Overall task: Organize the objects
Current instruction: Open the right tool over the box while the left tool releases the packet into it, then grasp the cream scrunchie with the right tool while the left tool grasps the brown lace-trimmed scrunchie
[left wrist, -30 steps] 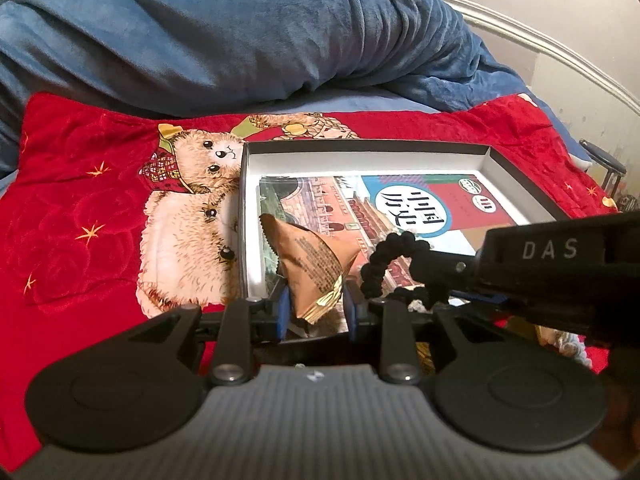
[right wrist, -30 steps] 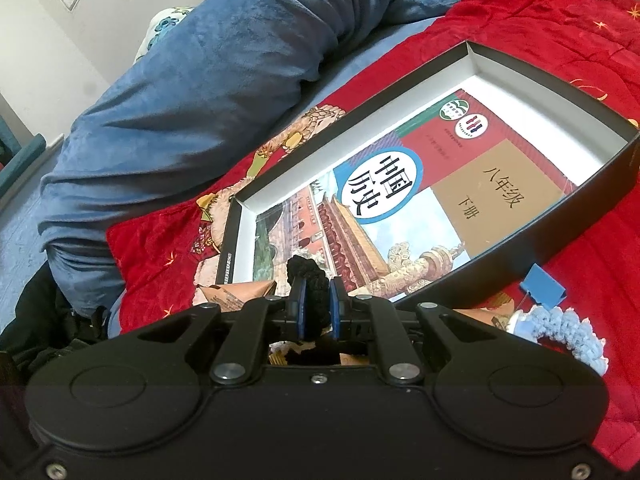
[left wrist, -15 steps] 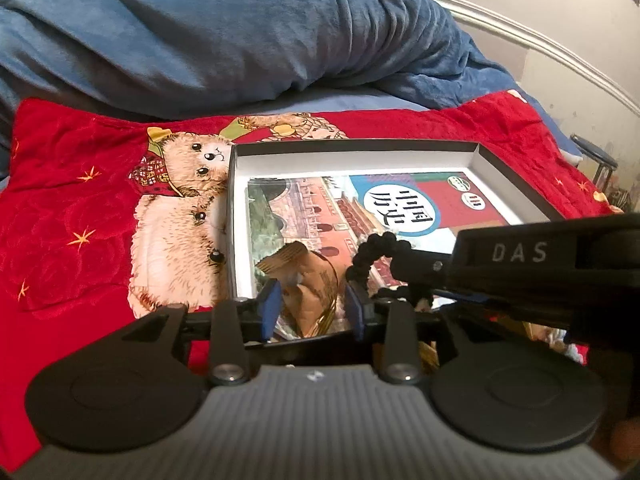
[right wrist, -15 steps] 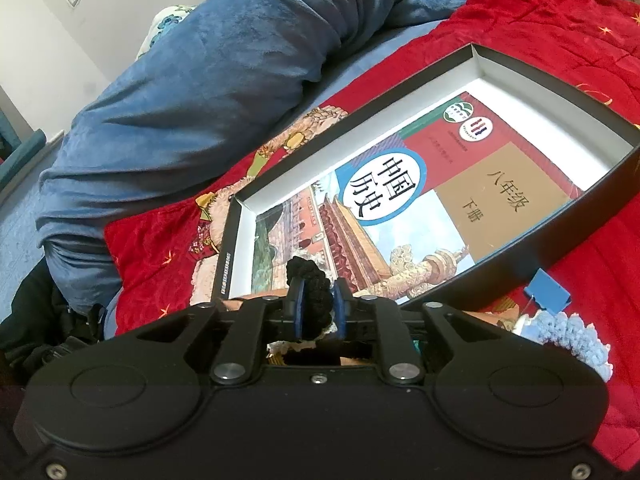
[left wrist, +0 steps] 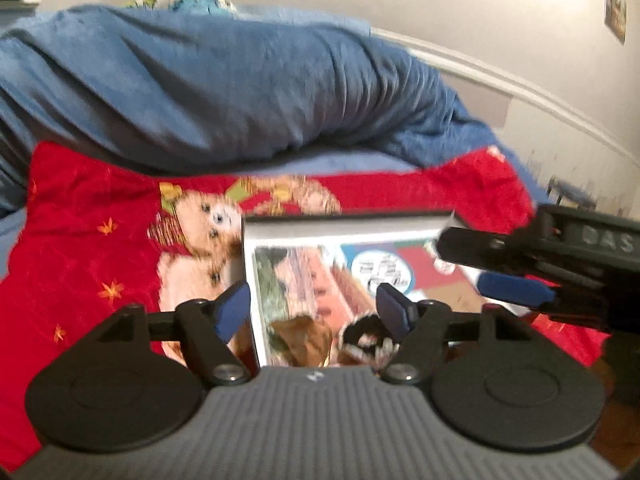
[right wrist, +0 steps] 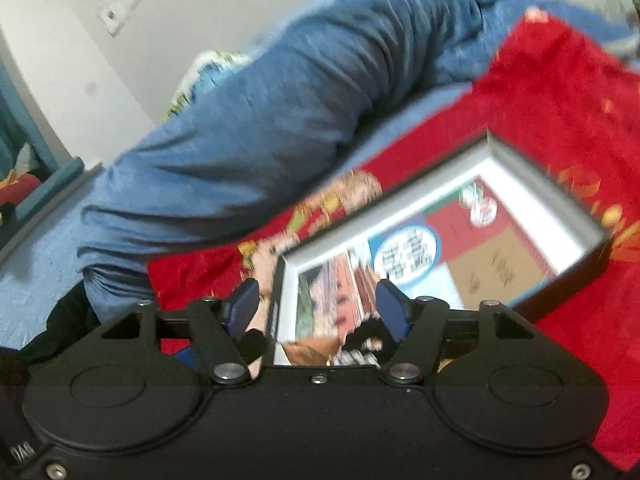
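Both the left claw [left wrist: 314, 312] and right claw [right wrist: 316, 308] have just released, leaving the brown snack packet [left wrist: 306, 338] and black bead bracelet [left wrist: 366, 336] inside the box [left wrist: 344, 226] at its 6 o'clock end, so both items now look stowed.

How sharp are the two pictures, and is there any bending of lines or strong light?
Left wrist view: motion blur smears the book cover in the box; the white rail curves from fisheye; the upper wall is overexposed. Right wrist view: also blurred, book title unreadable, scene tilted.
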The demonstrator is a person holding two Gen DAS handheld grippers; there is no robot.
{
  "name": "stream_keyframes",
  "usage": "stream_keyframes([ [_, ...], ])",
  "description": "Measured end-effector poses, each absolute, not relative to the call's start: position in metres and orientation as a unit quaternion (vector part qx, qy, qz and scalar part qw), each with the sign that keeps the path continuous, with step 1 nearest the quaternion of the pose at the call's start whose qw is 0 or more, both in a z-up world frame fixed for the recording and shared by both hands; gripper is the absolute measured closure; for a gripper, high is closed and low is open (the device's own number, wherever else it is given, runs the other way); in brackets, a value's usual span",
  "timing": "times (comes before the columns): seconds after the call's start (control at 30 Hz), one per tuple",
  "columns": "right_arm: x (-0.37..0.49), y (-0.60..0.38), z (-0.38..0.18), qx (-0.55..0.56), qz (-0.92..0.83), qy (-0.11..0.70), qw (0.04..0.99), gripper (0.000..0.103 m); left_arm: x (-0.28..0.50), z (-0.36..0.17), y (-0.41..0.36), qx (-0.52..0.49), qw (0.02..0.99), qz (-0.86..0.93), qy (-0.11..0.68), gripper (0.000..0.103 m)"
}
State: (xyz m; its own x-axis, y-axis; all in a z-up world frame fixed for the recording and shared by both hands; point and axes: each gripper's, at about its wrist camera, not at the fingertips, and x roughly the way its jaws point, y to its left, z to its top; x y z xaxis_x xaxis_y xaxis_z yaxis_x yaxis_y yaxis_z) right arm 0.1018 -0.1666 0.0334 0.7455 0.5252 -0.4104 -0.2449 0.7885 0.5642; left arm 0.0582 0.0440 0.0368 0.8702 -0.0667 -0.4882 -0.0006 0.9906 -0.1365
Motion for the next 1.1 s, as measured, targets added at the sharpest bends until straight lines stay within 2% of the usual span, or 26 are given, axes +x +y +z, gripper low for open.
stream_keyframes([
  [0.2, 0.063, -0.187, 0.081, 0.192, 0.191, 0.227, 0.935, 0.022, 0.037, 0.088, 0.047, -0.057, 0.974, -0.028, 0.216, 0.016],
  [0.43, 0.017, -0.214, 0.097, 0.184, 0.166, 0.220, 0.943, 0.016, 0.005, 0.114, 0.042, -0.013, 0.977, -0.044, 0.206, 0.013],
  [0.57, -0.012, -0.224, 0.077, 0.199, 0.134, 0.236, 0.942, 0.015, -0.017, 0.099, 0.042, 0.002, 0.976, -0.042, 0.215, 0.008],
  [0.7, -0.035, -0.225, 0.046, 0.188, 0.105, 0.266, 0.940, 0.015, -0.026, 0.070, 0.043, 0.010, 0.972, -0.036, 0.232, 0.008],
  [1.1, 0.005, -0.199, -0.015, 0.197, 0.087, 0.345, 0.914, 0.023, -0.012, -0.013, 0.037, 0.077, 0.946, -0.017, 0.313, 0.009],
])
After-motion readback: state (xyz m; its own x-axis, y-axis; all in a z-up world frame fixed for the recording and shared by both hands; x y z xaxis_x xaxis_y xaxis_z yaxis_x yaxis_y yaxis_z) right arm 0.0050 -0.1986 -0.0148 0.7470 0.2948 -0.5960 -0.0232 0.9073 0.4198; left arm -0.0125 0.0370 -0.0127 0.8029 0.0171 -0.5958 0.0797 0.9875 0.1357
